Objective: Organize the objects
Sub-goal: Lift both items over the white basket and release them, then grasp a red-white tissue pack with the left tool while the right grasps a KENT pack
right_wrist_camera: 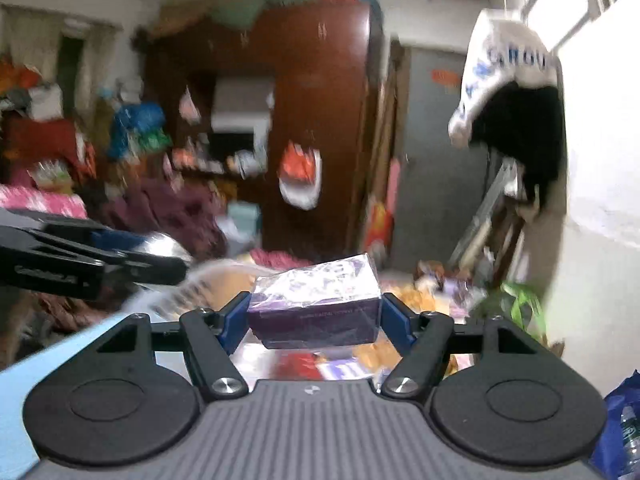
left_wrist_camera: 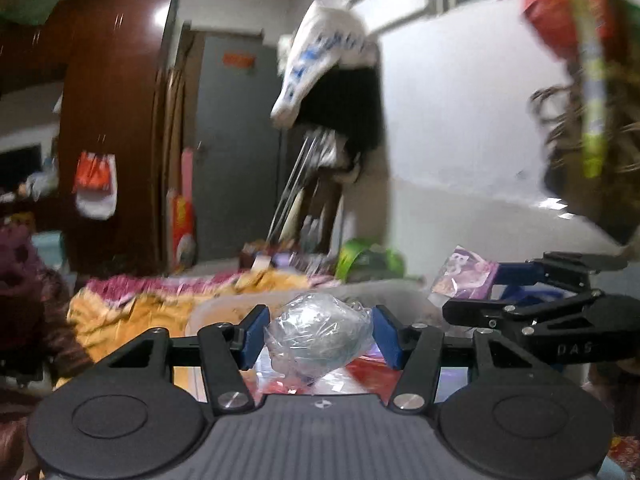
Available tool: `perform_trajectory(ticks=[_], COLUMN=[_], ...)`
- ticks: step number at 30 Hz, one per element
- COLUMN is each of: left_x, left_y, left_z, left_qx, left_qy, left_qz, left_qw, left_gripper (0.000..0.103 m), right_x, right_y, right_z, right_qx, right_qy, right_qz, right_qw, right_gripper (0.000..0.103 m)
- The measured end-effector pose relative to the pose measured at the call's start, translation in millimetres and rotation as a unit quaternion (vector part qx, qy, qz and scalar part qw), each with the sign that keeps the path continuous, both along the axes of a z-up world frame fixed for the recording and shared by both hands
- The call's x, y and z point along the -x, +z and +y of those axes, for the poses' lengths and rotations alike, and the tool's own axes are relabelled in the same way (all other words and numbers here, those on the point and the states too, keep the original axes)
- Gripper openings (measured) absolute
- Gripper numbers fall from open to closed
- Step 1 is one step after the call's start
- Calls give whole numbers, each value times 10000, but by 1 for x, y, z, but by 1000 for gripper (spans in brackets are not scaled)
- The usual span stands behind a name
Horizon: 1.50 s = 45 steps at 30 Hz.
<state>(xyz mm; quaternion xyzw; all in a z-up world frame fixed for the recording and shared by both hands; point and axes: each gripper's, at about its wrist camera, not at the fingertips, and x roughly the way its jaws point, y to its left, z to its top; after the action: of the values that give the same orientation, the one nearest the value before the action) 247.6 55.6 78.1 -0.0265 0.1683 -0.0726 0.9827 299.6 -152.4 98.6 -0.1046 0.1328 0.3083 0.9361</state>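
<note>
The left hand-held gripper [left_wrist_camera: 319, 335] holds a crumpled clear plastic bag with a round pale lump inside [left_wrist_camera: 318, 339]; both blue pads [left_wrist_camera: 253, 334] press its sides, and it hangs lifted clear of the clutter below. What the lump is cannot be made out through the wrinkled film. Its lower tip is cut off behind the gripper body.

The right hand-held gripper [right_wrist_camera: 315, 317] is clamped on a purple rectangular box wrapped in shiny clear film [right_wrist_camera: 316, 302], a blue pad [right_wrist_camera: 233, 322] against each short end; the box sits level, raised above the mess. Its printing is too blurred to read. In the left wrist view this same gripper enters from the right edge, its far fingers partly hidden behind the box's wrapper.

Beneath both lies a bed with a rumpled yellow and pink floral blanket [left_wrist_camera: 132, 312], smeared by motion. A red packet [left_wrist_camera: 362, 370] and a pale plastic tub [left_wrist_camera: 224, 312] under the left gripper are largely covered by fingers and bag. The dark red-brown wooden wardrobe [left_wrist_camera: 112, 120], the grey door [left_wrist_camera: 236, 140] and the white printed bag hanging over something black [left_wrist_camera: 320, 60] are soft with blur. A green shape [left_wrist_camera: 366, 262] on the bed's far side cannot be identified.
</note>
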Motion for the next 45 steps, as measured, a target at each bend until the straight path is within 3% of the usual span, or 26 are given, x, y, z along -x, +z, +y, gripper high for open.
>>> perform_trajectory(ticks=[1, 2, 3, 4, 8, 10, 14, 17, 24, 25, 26, 27, 31, 34, 35, 37, 41, 44, 45], left_x=[-12, -23, -26, -21, 39, 60, 60, 44, 22, 17, 13, 12, 44, 69, 77, 86, 95, 93, 93], left_y=[-4, -10, -14, -17, -23, -36, -75, -94, -112, -116, -120, -121, -114, -110, -109, -109, -109, -112, -114], left_z=[-1, -2, -2, -1, -9, -19, -46, -53, -54, -54, -53, -51, -38, -18, -10, 1, 23, 32, 33], left_qx=[-115, -236, -253, -204, -91, -89, -298, -439, -192, -129, -78, 20, 207, 512, 560, 588, 786, 938, 968], left_qy=[106, 242, 314, 325, 1, -152, -423, -181, 251, 266, 253, 226, 283, 167, 189, 260, 415, 439, 424], left_qz=[110, 297, 379, 406, -88, -62, 539, 842, 1327, 1470, 1547, 1591, 1168, 997, 951, 889, 779, 768, 761], left_qw=[9998, 9990, 9985, 9984, 9999, 9998, 9972, 9953, 9907, 9887, 9876, 9870, 9925, 9936, 9937, 9940, 9930, 9916, 9915], left_gripper=[84, 94, 93, 93, 97, 99, 99, 99, 99, 98, 85, 77, 77, 77, 77, 77, 77, 77, 77], right_x=[-12, -25, -30, -32, 7, 26, 41, 30, 21, 22, 22, 26, 36, 40, 40, 40, 38, 41, 41], right_y=[-3, -8, -11, -15, -29, -40, -70, -87, -105, -106, -107, -110, -122, -128, -130, -132, -140, -142, -140], right_z=[2, 5, 6, 5, -34, -53, -79, -85, -89, -87, -86, -84, -68, -40, -30, -12, 15, 20, 20], right_qx=[-2, 12, 89, 132, -418, -646, -927, -1028, -1190, -1169, -1132, -1091, -863, -422, -271, 31, 539, 649, 628], right_qy=[-18, -124, -200, -272, -58, -83, -244, -413, -397, -357, -320, -287, 56, 379, 448, 517, 613, 601, 646], right_qz=[107, 218, 308, 377, 337, 364, 754, 1049, 1429, 1450, 1467, 1483, 1630, 1658, 1630, 1614, 1615, 1526, 1530], right_qw=[9999, 9997, 9993, 9988, 9985, 9972, 9925, 9883, 9818, 9819, 9822, 9825, 9828, 9845, 9852, 9855, 9835, 9843, 9841], right_gripper=[83, 90, 97, 97, 103, 103, 103, 103, 103, 103, 103, 103, 103, 103, 102, 84, 70, 59, 45])
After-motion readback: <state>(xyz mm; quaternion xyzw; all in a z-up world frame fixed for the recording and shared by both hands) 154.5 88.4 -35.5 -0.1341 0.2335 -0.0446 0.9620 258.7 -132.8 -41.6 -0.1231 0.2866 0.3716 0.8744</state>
